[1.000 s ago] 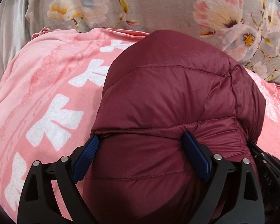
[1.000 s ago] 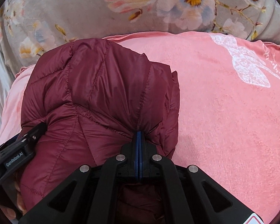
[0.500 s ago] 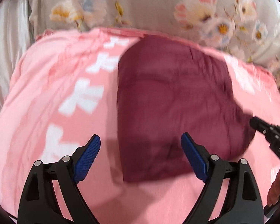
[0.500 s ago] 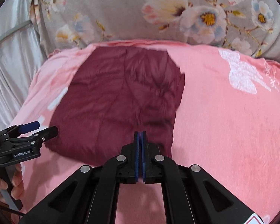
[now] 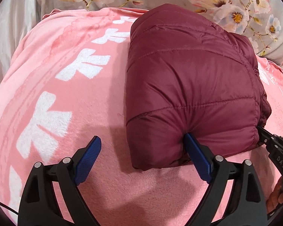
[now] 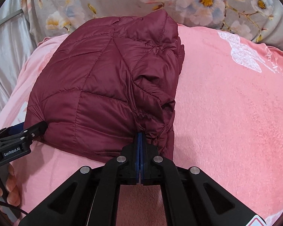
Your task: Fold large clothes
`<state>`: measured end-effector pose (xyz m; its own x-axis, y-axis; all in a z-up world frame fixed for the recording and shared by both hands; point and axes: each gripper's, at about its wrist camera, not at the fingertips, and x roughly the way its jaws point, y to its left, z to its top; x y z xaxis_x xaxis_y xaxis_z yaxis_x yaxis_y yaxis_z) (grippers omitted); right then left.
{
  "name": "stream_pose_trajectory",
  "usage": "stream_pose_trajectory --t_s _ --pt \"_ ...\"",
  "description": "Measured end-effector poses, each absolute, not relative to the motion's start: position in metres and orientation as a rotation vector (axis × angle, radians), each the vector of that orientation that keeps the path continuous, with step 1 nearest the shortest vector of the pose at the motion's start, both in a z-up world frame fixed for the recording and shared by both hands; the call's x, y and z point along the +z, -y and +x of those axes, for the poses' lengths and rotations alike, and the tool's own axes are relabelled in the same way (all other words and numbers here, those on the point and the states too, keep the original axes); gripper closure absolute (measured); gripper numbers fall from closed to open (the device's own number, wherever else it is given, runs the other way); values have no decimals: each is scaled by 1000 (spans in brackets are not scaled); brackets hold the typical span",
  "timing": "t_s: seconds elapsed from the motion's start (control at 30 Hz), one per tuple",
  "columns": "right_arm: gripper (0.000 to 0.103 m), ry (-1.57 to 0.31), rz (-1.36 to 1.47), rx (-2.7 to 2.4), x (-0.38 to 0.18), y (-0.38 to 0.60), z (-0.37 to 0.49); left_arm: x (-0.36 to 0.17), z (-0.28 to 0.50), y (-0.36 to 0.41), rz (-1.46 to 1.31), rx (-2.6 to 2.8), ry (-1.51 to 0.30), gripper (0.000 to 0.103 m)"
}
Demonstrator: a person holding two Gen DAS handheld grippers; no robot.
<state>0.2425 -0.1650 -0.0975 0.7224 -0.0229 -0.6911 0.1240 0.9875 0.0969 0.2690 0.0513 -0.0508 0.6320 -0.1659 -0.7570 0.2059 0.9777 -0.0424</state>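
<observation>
maroon puffer jacket (image 5: 190, 86) lies folded into a compact bundle on the pink blanket (image 5: 69, 98), just ahead of both sets of fingers. left gripper (image 5: 141, 154) fingers spread wide, the right-hand pad pressing into the bundle's near edge, the other pad over bare blanket. right gripper (image 6: 141, 141) fingers closed together, tips against the jacket's bunched near hem; whether fabric is pinched between them cannot be told.

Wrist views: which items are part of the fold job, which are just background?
In the job:
maroon puffer jacket
left gripper, open
right gripper, shut against the jacket's edge

Background:
pink blanket
floral bedding
</observation>
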Motion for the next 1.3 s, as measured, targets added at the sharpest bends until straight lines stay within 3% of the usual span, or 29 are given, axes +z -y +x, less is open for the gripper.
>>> stream_pose_trajectory --t_s 0.17,0.23,0.37,0.5,0.67,0.8,1.03,1.3 --pt "103 -707 148 -99 -91 165 231 -49 260 -43 84 -156 -814 15" --pt "91 -653 172 -101 -78 166 209 -44 252 -39 102 -125 -795 17" --pt "83 -546 168 -38 -47 158 147 -20 216 -35 103 -133 -758 21" --pt "64 -483 157 17 -22 154 84 18 160 -35 120 -145 -655 20" --pt "62 -428 118 28 -4 142 9 52 96 -38 73 -202 -629 18" --pt "50 -346 87 34 18 128 -47 74 42 -44 56 -212 -575 14" --pt "45 -332 59 -24 15 110 -74 89 -15 -49 24 -230 -541 8" --pt "45 -408 124 -123 -22 114 -53 56 -8 -53 25 -138 -600 7"
